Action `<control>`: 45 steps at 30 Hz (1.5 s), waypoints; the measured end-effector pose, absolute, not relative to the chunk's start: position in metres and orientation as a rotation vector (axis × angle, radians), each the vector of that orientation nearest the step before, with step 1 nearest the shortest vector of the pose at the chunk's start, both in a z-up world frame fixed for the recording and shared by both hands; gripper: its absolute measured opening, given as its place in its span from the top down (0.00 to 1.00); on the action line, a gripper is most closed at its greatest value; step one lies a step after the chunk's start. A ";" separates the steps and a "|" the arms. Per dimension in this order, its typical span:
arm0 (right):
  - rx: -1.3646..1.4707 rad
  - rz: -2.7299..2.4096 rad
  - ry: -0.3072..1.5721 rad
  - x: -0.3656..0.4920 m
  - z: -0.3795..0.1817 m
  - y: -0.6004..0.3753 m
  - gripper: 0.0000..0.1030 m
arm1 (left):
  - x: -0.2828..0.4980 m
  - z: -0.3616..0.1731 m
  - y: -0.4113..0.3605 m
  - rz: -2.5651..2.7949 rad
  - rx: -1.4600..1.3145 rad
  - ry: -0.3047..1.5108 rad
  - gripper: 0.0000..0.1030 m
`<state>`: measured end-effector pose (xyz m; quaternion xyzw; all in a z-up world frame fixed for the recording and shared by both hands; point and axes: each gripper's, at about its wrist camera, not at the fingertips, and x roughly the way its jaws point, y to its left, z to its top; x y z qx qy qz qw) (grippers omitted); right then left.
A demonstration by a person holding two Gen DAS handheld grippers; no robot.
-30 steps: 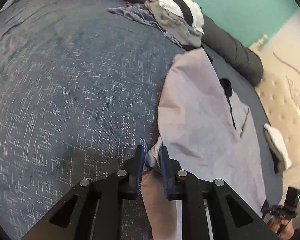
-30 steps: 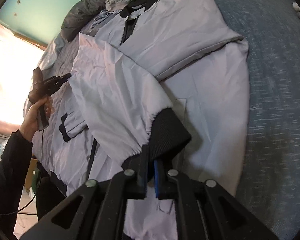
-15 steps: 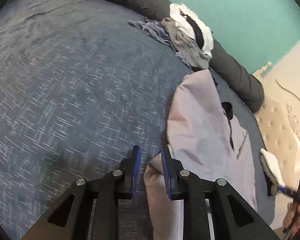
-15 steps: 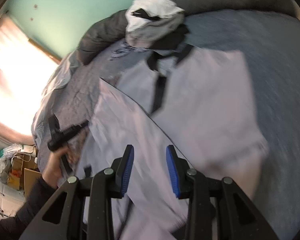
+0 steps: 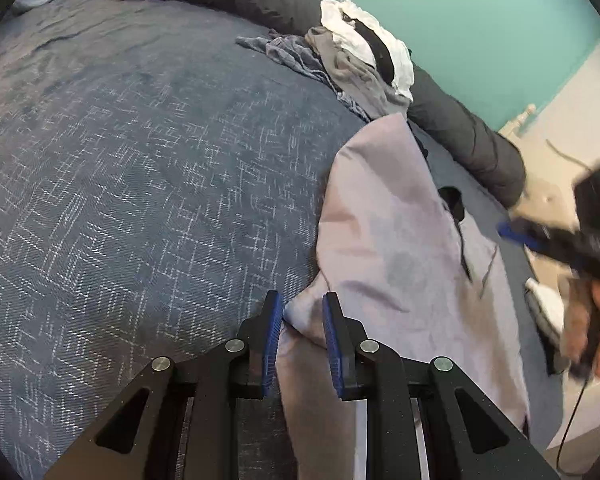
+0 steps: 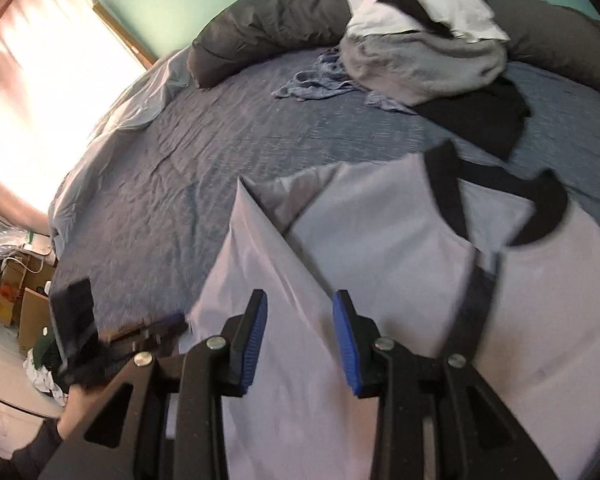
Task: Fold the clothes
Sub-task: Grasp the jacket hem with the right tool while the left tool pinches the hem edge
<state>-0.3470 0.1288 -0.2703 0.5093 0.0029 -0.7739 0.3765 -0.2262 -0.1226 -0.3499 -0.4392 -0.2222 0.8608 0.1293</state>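
A pale lilac jacket (image 5: 388,216) with a black collar (image 6: 548,208) and black zip strip lies spread on the blue bed cover (image 5: 140,160). One sleeve is folded across its body (image 6: 260,264). My left gripper (image 5: 302,304) is shut on a bunched fold at the jacket's left edge, and the cloth fills the gap between the blue pads. In the right wrist view that gripper (image 6: 168,320) is a blur at the jacket's edge. My right gripper (image 6: 300,300) hovers open above the folded sleeve, with nothing between its pads. It is blurred at the right of the left wrist view (image 5: 516,232).
A heap of unfolded clothes (image 6: 420,40), white, grey and black, rests against a long dark grey rolled duvet (image 6: 268,20) at the bed's far side. A bright curtained window (image 6: 40,80) and cardboard boxes (image 6: 28,304) are off the bed's left. Beige padded furniture (image 5: 560,140) stands beyond.
My right gripper let go of the black cuff, opened, and swung across the jacket toward the collar end. The left gripper kept its hold and barely shifted.
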 end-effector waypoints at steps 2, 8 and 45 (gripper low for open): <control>1.305 -1.958 0.007 -0.358 -0.275 0.111 0.67 | -0.226 -0.353 -0.124 2.497 -1.284 -0.655 0.78; 1.363 -1.915 -0.010 -0.392 -0.295 0.072 0.79 | -0.224 -0.358 -0.124 2.495 -1.296 -0.663 0.78; 1.406 -1.852 -0.062 -0.436 -0.310 0.017 0.96 | -0.237 -0.366 -0.119 2.470 -1.318 -0.653 0.74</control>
